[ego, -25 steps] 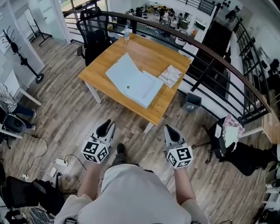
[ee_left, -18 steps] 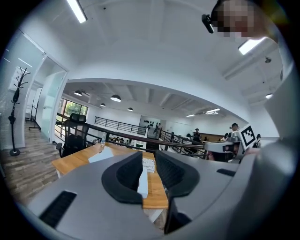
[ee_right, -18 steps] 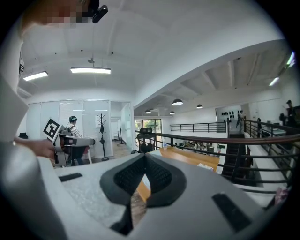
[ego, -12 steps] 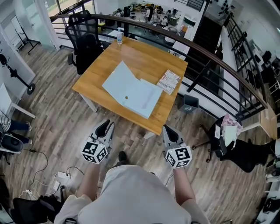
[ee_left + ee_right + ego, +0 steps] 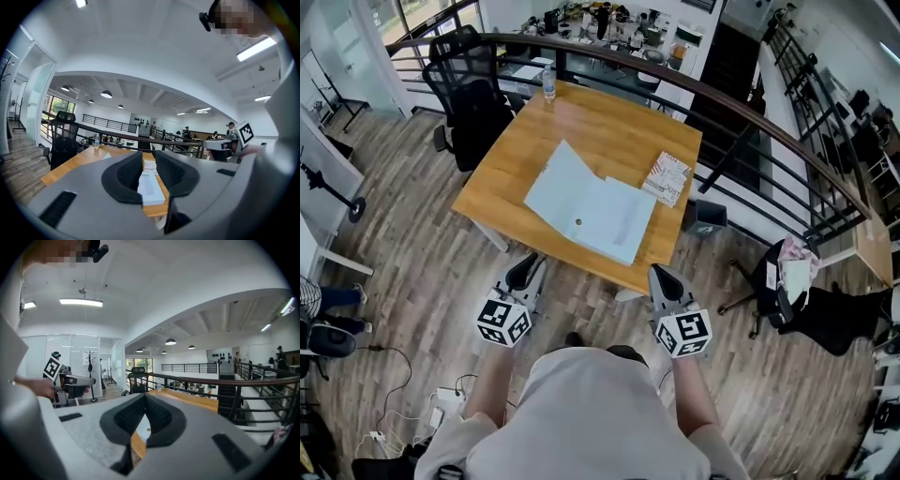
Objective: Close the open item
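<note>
The open folder (image 5: 591, 208) lies on the tabletop (image 5: 609, 122) ahead of me, well apart from both pairs of jaws. My left gripper (image 5: 525, 272) has its jaws parted with a narrow gap. Nothing is in that gap, and the folder only shows through it far beyond. My right gripper (image 5: 664, 279) has its jaws closed tip to tip on nothing.

The folder's 2 pale blue leaves are spread near the tabletop's front edge, and a printed booklet (image 5: 667, 176) lies just beside its right leaf. A water bottle (image 5: 548, 82) stands at the far edge, near a black office chair (image 5: 473, 94). The floor (image 5: 412, 253) is wood plank, and a dark railing (image 5: 750, 111) curves behind the tabletop.

I cannot identify the small dark spot on the folder, and the booklet's print is too small to read. My own torso hides the floor beneath me.
</note>
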A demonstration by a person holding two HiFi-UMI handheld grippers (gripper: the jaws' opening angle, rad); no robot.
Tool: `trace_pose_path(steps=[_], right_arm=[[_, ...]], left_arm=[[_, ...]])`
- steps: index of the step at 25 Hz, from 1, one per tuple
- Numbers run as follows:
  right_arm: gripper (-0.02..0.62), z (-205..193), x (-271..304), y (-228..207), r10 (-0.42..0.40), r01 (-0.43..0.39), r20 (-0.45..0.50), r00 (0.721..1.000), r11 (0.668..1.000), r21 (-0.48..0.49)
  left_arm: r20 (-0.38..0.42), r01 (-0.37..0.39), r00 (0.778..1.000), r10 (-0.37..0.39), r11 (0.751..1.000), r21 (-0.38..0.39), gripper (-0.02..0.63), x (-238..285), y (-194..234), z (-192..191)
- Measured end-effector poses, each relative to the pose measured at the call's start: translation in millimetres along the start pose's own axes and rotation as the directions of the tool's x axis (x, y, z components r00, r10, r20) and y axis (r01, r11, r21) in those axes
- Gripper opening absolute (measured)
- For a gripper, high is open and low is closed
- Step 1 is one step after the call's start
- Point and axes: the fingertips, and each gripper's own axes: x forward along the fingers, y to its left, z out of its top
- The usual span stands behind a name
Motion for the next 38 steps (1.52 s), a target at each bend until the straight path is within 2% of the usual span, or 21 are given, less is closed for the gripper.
trace_pose_path(steps=[7,13,26,31,38], right_arm=[[0.003,-1.0,26.6,-0.2,-0.033,0.033,-0.027,0.999,0.999,0.000],[0.002,-1.2,52.3,-16.8,-0.029,0.030,-0.041,0.999,0.999,0.012],[0.003,5.0,125.3,-104.8,0.035,-0.034,-0.054,0.998,0.999,0.032],[0.003,8.2,148.9,-142.0,0.059,-0.055,-0.047,0.997,0.996,0.067],[0.003,-2.9,167.4,-181.6,0.064,-0.057,-0.068,0.996,0.994,0.092]], left_arm=[[-0.013,0.033,0.999,-0.033,0.999,-0.010,0.083,17.5,28.5,2.7],[-0.035,0.036,0.999,-0.036,0.999,-0.017,0.083,45.5,42.1,0.4],[-0.076,-0.014,0.997,0.014,1.000,-0.008,0.083,140.2,53.8,5.0],[-0.084,-0.031,0.996,0.030,1.000,-0.005,0.083,179.7,54.6,8.5],[-0.092,-0.050,0.995,0.049,0.999,-0.007,0.083,217.9,53.1,5.8]])
